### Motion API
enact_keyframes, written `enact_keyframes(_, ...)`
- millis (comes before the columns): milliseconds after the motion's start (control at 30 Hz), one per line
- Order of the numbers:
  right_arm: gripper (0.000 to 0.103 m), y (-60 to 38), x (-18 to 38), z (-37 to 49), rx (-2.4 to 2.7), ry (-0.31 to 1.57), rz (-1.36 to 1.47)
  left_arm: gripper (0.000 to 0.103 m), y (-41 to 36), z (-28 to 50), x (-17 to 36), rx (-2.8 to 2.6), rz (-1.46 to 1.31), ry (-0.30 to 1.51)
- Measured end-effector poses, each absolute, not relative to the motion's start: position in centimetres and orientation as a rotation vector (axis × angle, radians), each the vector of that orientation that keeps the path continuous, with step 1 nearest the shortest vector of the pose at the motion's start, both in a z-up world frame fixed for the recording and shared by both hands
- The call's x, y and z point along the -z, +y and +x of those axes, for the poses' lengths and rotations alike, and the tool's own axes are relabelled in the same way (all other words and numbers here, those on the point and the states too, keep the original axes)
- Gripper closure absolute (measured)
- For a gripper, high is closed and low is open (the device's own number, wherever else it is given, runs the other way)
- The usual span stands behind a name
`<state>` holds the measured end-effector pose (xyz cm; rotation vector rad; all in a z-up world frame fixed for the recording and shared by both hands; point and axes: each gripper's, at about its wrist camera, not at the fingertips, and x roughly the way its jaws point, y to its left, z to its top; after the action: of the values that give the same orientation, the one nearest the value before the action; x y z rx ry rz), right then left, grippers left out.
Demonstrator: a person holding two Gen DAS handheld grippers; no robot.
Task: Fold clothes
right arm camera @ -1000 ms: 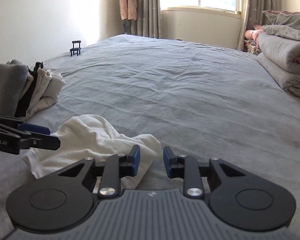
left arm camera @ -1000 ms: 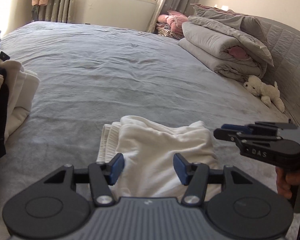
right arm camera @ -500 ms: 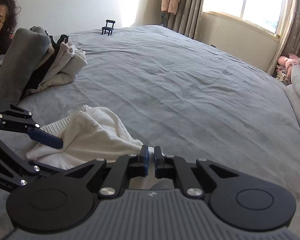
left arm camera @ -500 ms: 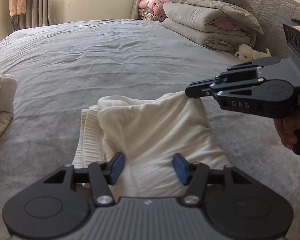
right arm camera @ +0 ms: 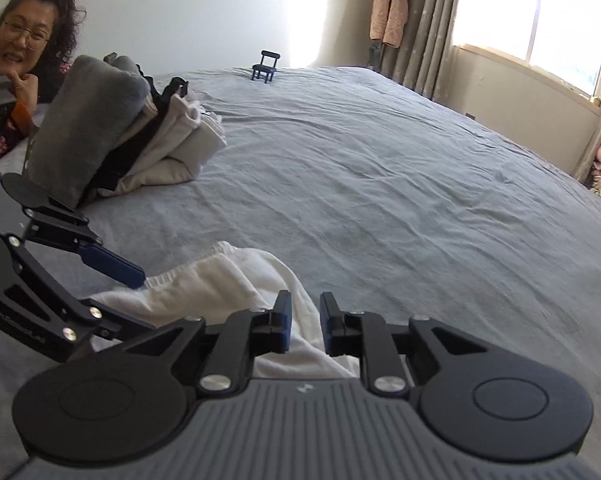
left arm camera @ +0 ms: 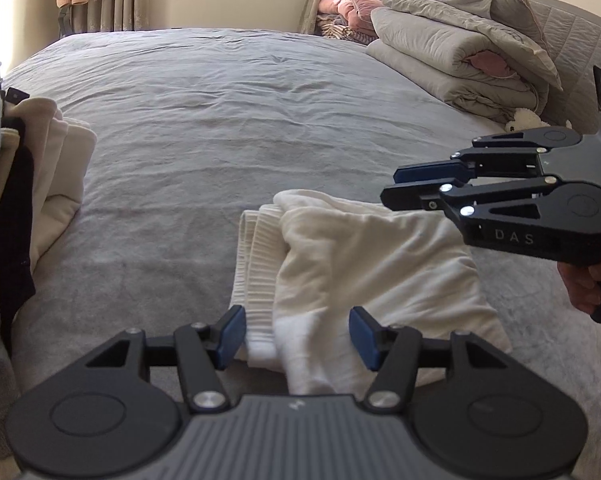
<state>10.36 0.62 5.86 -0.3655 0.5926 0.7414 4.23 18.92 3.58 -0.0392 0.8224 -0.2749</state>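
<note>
A folded white garment [left arm camera: 364, 264] with a ribbed hem lies on the grey bed [left arm camera: 220, 120]; it also shows in the right wrist view [right arm camera: 220, 284]. My left gripper [left arm camera: 296, 334] is open, its jaws on either side of the garment's near edge, gripping nothing. My right gripper [right arm camera: 304, 322] is open by a small gap and empty, just above the garment's right corner. In the left wrist view the right gripper [left arm camera: 400, 184] hovers over the garment's far right corner. The left gripper [right arm camera: 112, 268] shows at left in the right wrist view.
A stack of folded clothes [right arm camera: 112, 148] stands at the bed's left, also in the left wrist view [left arm camera: 32, 184]. Folded duvets [left arm camera: 460, 52] and a plush toy [left arm camera: 524, 120] lie by the headboard. A small black stand [right arm camera: 266, 66] sits at the far edge. A person [right arm camera: 24, 40] watches from the left.
My right gripper was shut on the garment's right corner and lifting it; it has let go and opened a little. The corner has dropped flat. The left gripper stays open.
</note>
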Motion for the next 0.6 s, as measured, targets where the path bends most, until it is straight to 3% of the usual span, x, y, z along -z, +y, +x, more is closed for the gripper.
enact_keyframes(33,0.058,1.4,-5.8,10.6,-0.775,0.606,-0.364,0.044,19.0,4.3,-3.4,0.263,-0.034,0.831)
enact_keyframes(100,0.058,3.0,-5.0,11.4,-0.816,0.647,-0.393,0.048,19.3,4.5,-3.2,0.247,-0.035,0.843)
enact_keyframes(133,0.063,3.6,-4.5,11.8,-0.834,0.671,-0.397,0.053,19.5,4.5,-3.1,0.243,-0.04,0.846)
enact_keyframes(200,0.097,4.3,-4.4,12.0,-0.824,0.675,-0.388,0.059,19.9,4.6,-3.2,0.241,-0.057,0.848)
enact_keyframes(600,0.097,4.8,-3.4,13.0,-0.721,0.636,-0.265,0.06,20.5,5.0,-2.9,0.252,-0.085,0.875)
